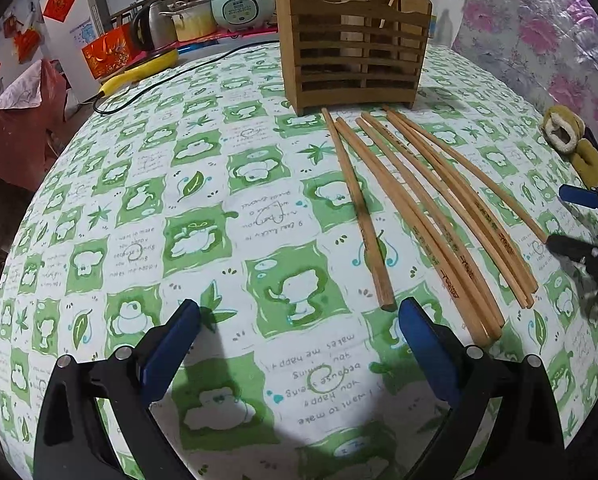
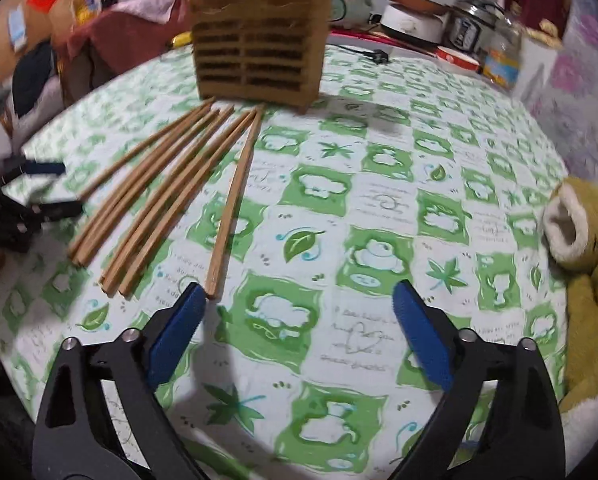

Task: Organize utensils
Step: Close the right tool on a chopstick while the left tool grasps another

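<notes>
Both grippers [image 1: 299, 320] [image 2: 299, 300] gape empty over worktop [image 1: 139, 200]; chopsticks [image 1: 419, 208] lie loose before holder [image 1: 355, 52], none visibly sorted.

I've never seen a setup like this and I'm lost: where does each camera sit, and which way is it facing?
Left wrist: sits on the left tongs, angled down at the tablecloth; its open blue pads frame the chopsticks and wooden holder; the right tongs show at the edge.
Right wrist: sits on the right tongs, open, facing likewise; the left tongs show at the left.
Shared: chopsticks, holder, tablecloth, yellow plush toy.
</notes>
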The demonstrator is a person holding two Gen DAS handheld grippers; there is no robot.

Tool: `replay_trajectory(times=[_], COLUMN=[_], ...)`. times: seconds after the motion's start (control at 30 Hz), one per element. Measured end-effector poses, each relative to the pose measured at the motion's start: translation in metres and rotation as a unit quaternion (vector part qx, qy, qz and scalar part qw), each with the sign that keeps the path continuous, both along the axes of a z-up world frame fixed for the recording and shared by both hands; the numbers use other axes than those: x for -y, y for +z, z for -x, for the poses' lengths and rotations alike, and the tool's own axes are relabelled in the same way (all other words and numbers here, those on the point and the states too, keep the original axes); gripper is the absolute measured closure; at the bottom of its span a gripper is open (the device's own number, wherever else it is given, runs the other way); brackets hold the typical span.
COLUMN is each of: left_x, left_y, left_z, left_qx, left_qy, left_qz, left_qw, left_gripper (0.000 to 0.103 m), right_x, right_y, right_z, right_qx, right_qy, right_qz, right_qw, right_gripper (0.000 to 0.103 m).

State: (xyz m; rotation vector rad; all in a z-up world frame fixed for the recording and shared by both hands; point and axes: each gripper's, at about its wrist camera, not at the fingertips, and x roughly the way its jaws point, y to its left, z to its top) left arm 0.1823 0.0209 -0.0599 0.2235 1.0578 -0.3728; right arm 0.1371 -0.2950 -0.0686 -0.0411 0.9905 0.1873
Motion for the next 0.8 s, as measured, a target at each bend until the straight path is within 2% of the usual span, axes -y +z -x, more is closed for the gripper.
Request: replay_trajectory(times=[0.17,0.23,0.33,0.43,0.5,0.57,0.67,0.73,0.77,0.8], left_x=[0.001,0.002,0.008,0.014,0.015,0.016,0.02,0.022,0.023,0.023], left_y=[0.001,0.002,0.005,0.006,0.007,0.008,0.007,0.007,0.007,0.008], left_z=[0.001,0.004,0.01,0.015,0.017,0.017,0.015,0.012,0.012,0.013], left_qx=[0.004,0.011,0.025,0.034,0.031,0.021,0.018,0.015,0.016,0.017], left_qy=[0.0,-0.002,-0.02,-0.04,-0.05,-0.06,-0.06,-0.056,-0.055,-0.055], left_qz=[-0.004,-0.011,-0.019,-0.019,-0.006,0.016,0.019,0.024,0.025,0.024], left_qw=[1.0,0.9999,0.9993,0.9984,0.9982,0.9978,0.9979,0.998,0.998,0.9981], left_gripper=[0.005,0.006,0.006,0.02,0.036,0.048,0.051,0.055,0.064,0.074], right_x=[-0.017,-0.026,-0.032,-0.029,-0.028,-0.028,-0.028,-0.026,-0.026,-0.025], right_y=[0.005,0.004,0.0,-0.001,-0.001,-0.001,-0.001,-0.001,-0.002,-0.002], right_z=[0.007,0.008,0.006,0.003,0.005,0.005,0.002,-0.001,-0.003,-0.004], right_qx=[0.015,0.008,-0.007,-0.014,-0.013,-0.013,-0.013,-0.012,-0.012,-0.012], right_qy=[0.047,0.065,0.08,0.076,0.073,0.072,0.068,0.059,0.056,0.053], right_qz=[-0.007,-0.007,-0.013,-0.029,-0.03,-0.03,-0.032,-0.033,-0.034,-0.037], right_qw=[0.999,0.998,0.997,0.997,0.997,0.997,0.997,0.998,0.998,0.998], right_gripper=[0.031,0.042,0.049,0.048,0.05,0.053,0.058,0.072,0.077,0.088])
